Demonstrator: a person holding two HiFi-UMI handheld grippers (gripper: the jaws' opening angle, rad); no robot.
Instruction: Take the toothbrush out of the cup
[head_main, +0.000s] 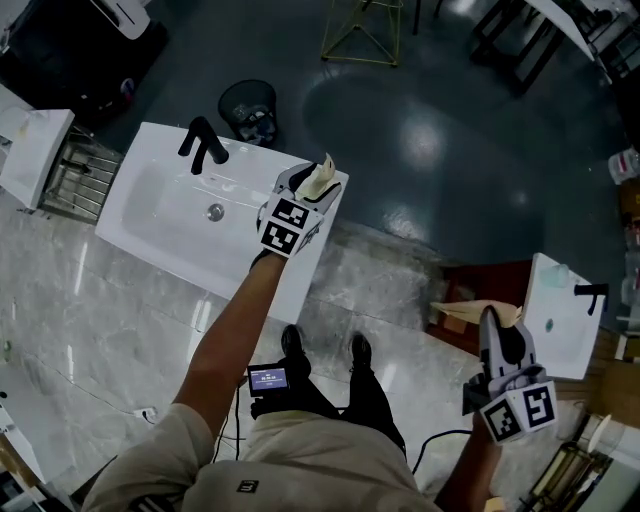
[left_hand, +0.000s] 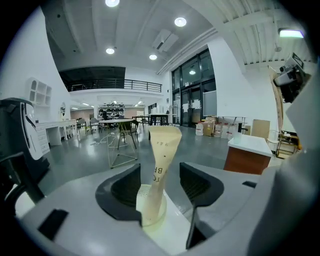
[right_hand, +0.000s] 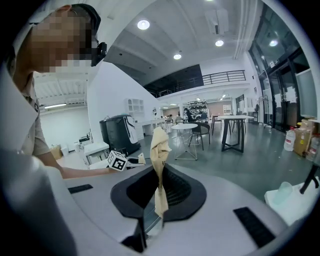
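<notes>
A cream paper-wrapped toothbrush (left_hand: 162, 150) with dark lettering stands upright in a pale translucent cup (left_hand: 161, 210). The cup rests on the right end of a white sink counter (head_main: 160, 215). My left gripper (left_hand: 160, 182) is open, its dark jaws standing wide on either side of the cup and the pack, and the right pad is clear of both. From the head view the left gripper (head_main: 312, 185) sits at the counter's corner with the pack (head_main: 325, 165) sticking up. My right gripper (right_hand: 159, 182) is shut on a crumpled cream paper wrapper (right_hand: 160, 145), low at the right (head_main: 492, 325).
A black faucet (head_main: 203, 142) stands on the sink counter, with a black waste bin (head_main: 248, 108) behind it. To the right is a second small white basin (head_main: 560, 320) beside a brown cabinet (head_main: 480, 280). A metal rack (head_main: 80, 170) flanks the counter's left end.
</notes>
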